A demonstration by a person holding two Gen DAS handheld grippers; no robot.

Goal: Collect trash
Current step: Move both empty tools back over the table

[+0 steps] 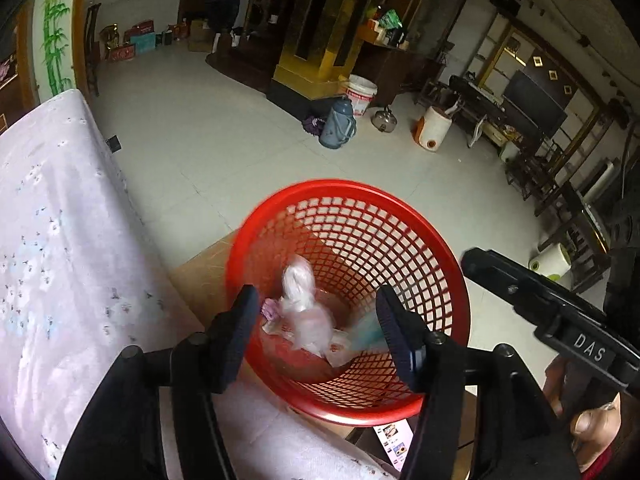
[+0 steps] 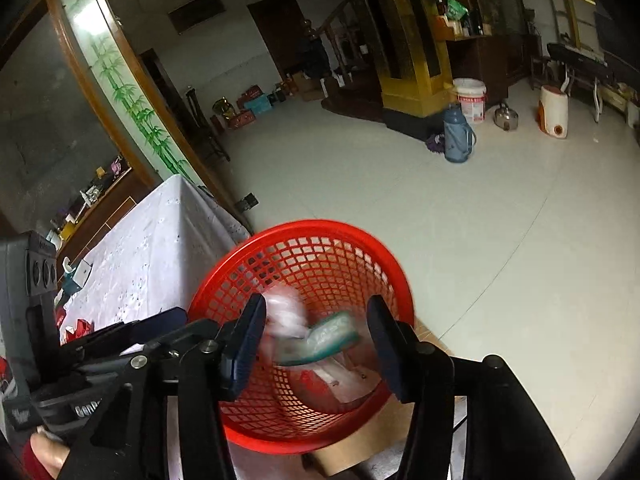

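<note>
Both of my claws hang over the red basket [image 1: 348,300], which sits on a cardboard box [image 1: 204,276] just beside the counter [image 1: 60,220] with its pale flowered cloth. My left claw [image 1: 316,340] is spread wide with nothing between its fingers; straight ahead of it and below, inside the basket, a blurred white plastic bag [image 1: 300,300] looks to be dropping toward the bottom, where other scraps already lie, a pink bit among them. My right claw [image 2: 316,348] is just as wide open and holds nothing; between its fingers, lower down in the basket, I see a blurred green-and-white packet [image 2: 324,340], its long side running across from finger to finger and tipped up a little toward the right. I judge both pieces are let go and falling, so this drop is as good as done. What the coming move turns on is where the remaining trash lies from the basket: in the right claw's view, some red scraps [image 2: 78,328] and small white and teal things [image 2: 76,276] sit on the counter, well to the left of the basket. My left claw is on that side and nearer, so I'd expect it to swing back over the counter first, though I can't tell how firm those scraps are.
</note>
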